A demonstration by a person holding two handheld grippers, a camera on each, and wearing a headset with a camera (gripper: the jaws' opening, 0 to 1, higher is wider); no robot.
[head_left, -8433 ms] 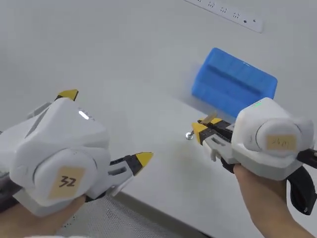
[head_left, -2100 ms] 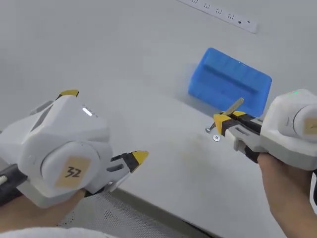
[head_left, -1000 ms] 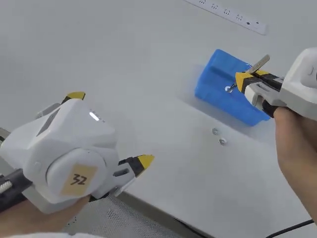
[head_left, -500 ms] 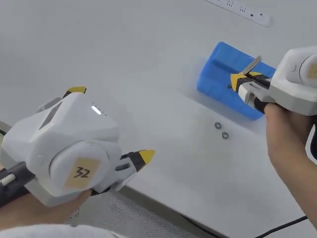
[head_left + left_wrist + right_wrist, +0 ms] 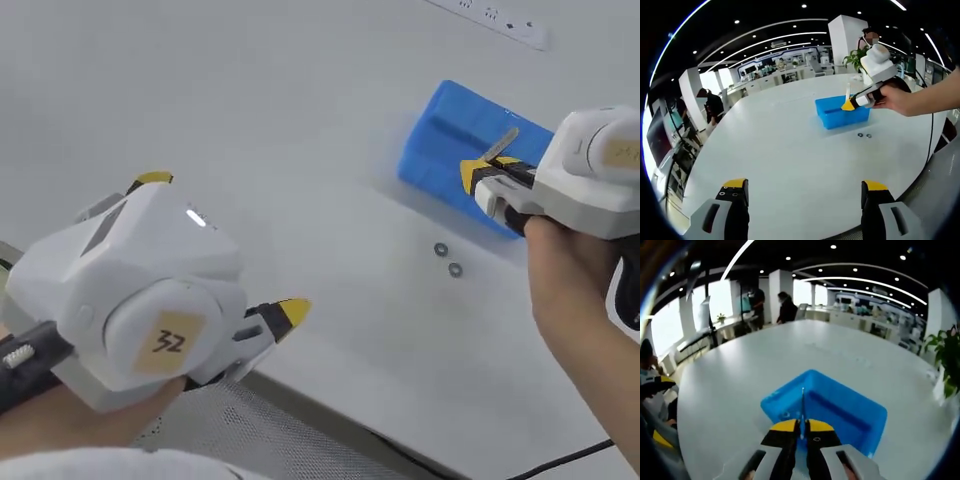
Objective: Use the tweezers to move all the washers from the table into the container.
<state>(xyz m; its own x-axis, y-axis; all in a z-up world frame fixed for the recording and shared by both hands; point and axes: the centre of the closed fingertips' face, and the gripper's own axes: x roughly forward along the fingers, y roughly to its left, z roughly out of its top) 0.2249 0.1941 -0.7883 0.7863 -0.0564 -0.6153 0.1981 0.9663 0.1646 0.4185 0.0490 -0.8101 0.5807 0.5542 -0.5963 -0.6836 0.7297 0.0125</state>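
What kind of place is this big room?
Probably a big open office or lab: a huge white table, rows of desks behind, curved ceiling lights and a potted plant.

Head view steeply downward; both gripper views low, toward the shared container [image 5: 445, 140]

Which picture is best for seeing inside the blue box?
The right gripper view: it looks down into the blue box, showing its floor and walls. In the head view the right gripper covers part of it. The left gripper view shows it small, side-on.
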